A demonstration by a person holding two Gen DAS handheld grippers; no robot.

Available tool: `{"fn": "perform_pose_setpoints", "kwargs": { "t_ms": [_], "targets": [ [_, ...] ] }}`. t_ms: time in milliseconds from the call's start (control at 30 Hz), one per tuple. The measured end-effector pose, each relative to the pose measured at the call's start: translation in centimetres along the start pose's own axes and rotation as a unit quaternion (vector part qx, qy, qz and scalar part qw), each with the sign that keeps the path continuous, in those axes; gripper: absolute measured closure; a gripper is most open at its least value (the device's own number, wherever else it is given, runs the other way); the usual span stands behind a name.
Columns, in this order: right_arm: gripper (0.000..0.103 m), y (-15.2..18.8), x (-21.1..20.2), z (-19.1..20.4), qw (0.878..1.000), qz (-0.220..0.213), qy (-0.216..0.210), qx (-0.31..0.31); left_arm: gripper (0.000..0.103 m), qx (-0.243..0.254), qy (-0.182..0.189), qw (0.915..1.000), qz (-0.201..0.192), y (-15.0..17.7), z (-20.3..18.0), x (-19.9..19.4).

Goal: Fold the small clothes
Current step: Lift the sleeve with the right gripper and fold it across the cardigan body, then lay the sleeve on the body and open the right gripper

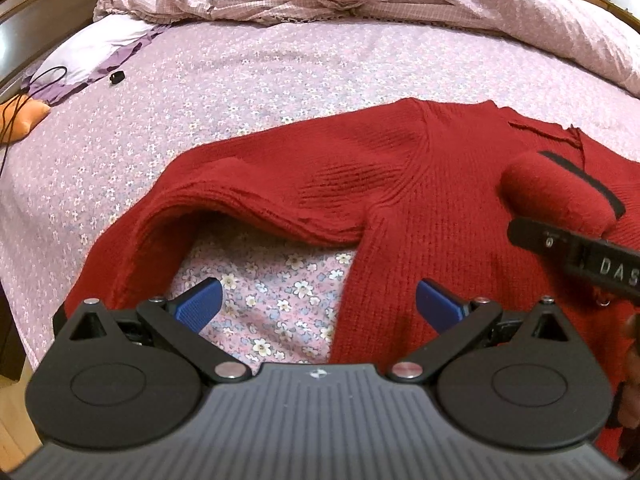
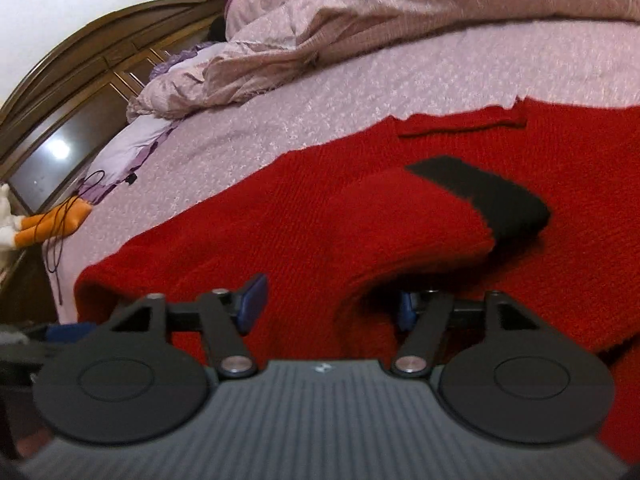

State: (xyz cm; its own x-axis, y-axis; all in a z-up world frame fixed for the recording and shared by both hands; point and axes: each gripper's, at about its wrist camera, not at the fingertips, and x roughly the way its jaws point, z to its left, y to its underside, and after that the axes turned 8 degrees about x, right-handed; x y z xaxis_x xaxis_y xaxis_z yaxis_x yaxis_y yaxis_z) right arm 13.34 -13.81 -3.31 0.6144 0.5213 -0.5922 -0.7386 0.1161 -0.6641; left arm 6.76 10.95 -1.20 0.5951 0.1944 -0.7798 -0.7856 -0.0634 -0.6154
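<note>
Your left tongs (image 1: pixel 318 304) stand wide with blue pads (image 1: pixel 200 304) over bare floral bedsheet (image 1: pixel 240 80), nothing between them, in the gap under the red knitted sweater's (image 1: pixel 400 168) outstretched sleeve. Only this view shows that sleeve bending down towards the bed's edge, and the black body of your right tool (image 1: pixel 580 252) coming in from the right. Your right tongs (image 2: pixel 328 308) are parted, the folded sleeve hanging loosely between the pads, not pinched. That view alone shows the black cuff (image 2: pixel 492 196) clearly, lying on the sweater's chest. Beyond, the sweater lies spread flat on the bed, a crumpled pink quilt (image 2: pixel 400 20) behind it, then a dark wooden headboard (image 2: pixel 80 60).
</note>
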Motion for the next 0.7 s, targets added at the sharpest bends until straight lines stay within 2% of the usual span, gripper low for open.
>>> {"fn": "perform_pose_setpoints", "kwargs": {
  "t_ms": [267, 433, 567, 700],
  "targets": [
    [0.034, 0.0, -3.6, 0.1, 0.999, 0.03, 0.0, 0.025, 0.0, 0.009, 0.007, 0.9999, -0.013, -0.6, -1.2, -1.1],
    [0.034, -0.1, -7.1, -0.8, 0.999, 0.027, 0.016, 0.021, 0.0, 0.042, 0.025, 0.9983, -0.032, -1.6, -3.7, -2.2],
    [0.034, -0.6, -9.6, -2.5, 0.998, -0.006, 0.055, 0.027, 0.0, 0.074, 0.059, 0.9943, -0.049, -2.8, -6.6, -3.2],
    [0.034, -1.0, -11.1, -4.7, 0.992, -0.037, 0.112, 0.035, 0.0, 0.112, 0.068, 0.9888, -0.071, -4.0, -10.1, -3.8]
  ]
}}
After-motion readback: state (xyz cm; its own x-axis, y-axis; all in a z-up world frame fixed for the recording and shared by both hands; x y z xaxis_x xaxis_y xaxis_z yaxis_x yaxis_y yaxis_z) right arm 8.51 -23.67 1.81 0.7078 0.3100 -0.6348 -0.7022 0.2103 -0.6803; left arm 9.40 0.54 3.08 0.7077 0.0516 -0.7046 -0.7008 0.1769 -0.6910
